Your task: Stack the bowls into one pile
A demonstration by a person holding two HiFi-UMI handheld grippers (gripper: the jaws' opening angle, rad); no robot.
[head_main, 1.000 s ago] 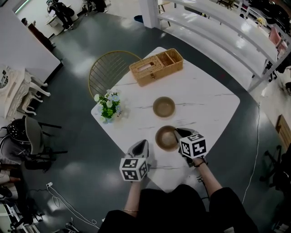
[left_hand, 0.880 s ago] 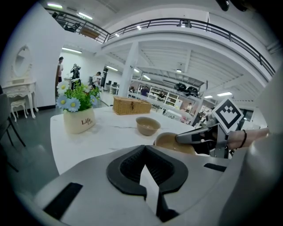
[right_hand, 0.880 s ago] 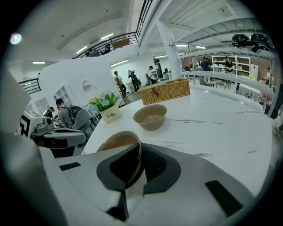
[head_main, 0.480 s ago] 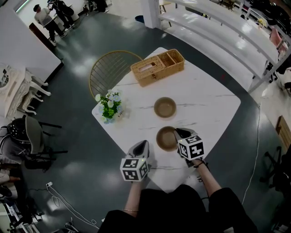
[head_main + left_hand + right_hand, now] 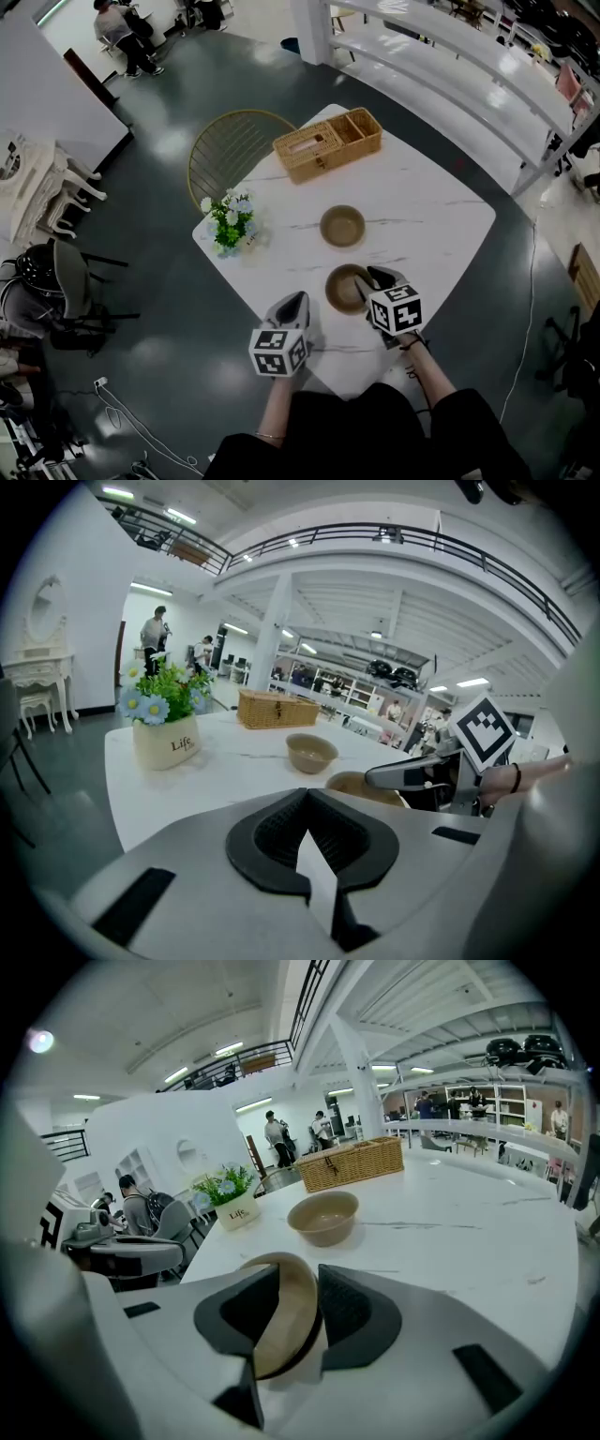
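Two tan bowls sit on the white marble table (image 5: 441,220). The far bowl (image 5: 342,226) (image 5: 323,1215) (image 5: 311,752) stands alone. My right gripper (image 5: 371,279) (image 5: 300,1283) straddles the right rim of the near bowl (image 5: 343,287) (image 5: 286,1321) (image 5: 352,785). Its jaws have just been opening, and the rim lies loose in the gap between the pads. To the left of that bowl, near the table's front edge, my left gripper (image 5: 293,302) (image 5: 305,794) is shut on nothing.
A wicker basket (image 5: 326,141) stands at the table's far side and a white pot of flowers (image 5: 230,223) at its left edge. A gold wire chair (image 5: 230,150) stands beyond the table. People are far off at the top left.
The right gripper's jaws have spread apart around the near bowl's rim. Both hands and both bowls stay where they were.
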